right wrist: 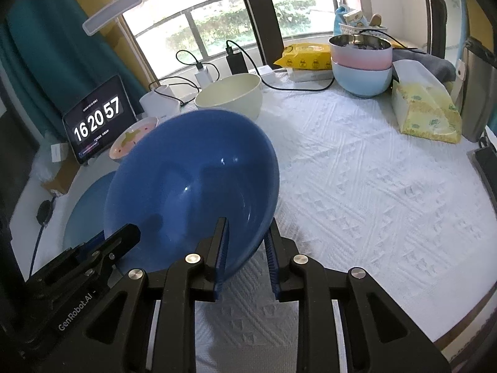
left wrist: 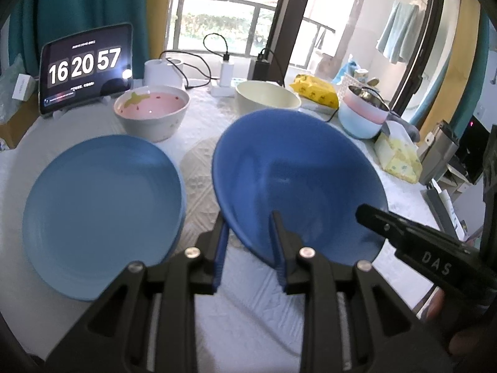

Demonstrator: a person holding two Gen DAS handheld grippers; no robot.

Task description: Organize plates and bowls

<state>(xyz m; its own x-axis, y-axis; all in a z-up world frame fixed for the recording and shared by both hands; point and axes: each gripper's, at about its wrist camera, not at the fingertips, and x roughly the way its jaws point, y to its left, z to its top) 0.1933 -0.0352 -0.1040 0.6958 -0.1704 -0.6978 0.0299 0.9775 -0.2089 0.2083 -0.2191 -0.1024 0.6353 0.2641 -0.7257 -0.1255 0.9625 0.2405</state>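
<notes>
Left gripper (left wrist: 250, 227): fingers straddle the near rim of the dark blue bowl (left wrist: 295, 180), one finger outside the wall, one inside. A gap shows between the outer pad and the wall, so they stand slightly apart around the rim rather than pressed on it.

Right gripper (right wrist: 247, 233): fingers straddle the same bowl's rim at another point, one finger inside, one outside. The outer finger stands clear of the wall, so this pair is also apart, not clamped.

The bowl is tilted, with its opening turned toward both cameras. Whether its far side rests on the worktop (right wrist: 357, 186) I cannot tell.

Places relative to the dark blue bowl, left wrist view:
- Light blue plate (left wrist: 102, 214) just beside it on the left, flat on the white cloth; it appears to be a stack, though the count is unclear.
- Pink-lined bowl (left wrist: 152, 112) behind and to the left, upright.
- Cream bowl (left wrist: 267, 98) directly behind, upright.
- Stacked pink and pale blue bowls (left wrist: 363, 115) behind and to the right, with a metal-lined one on top.
- Tissue pack (left wrist: 399, 160) to the right, near the worktop edge.
- Yellow packet (left wrist: 315, 90) behind, beside the cream bowl.
- Tablet (left wrist: 85, 68) far back left, showing 16 20 57.
- Chargers and cables (left wrist: 226, 71) at the back, under the window.
</notes>
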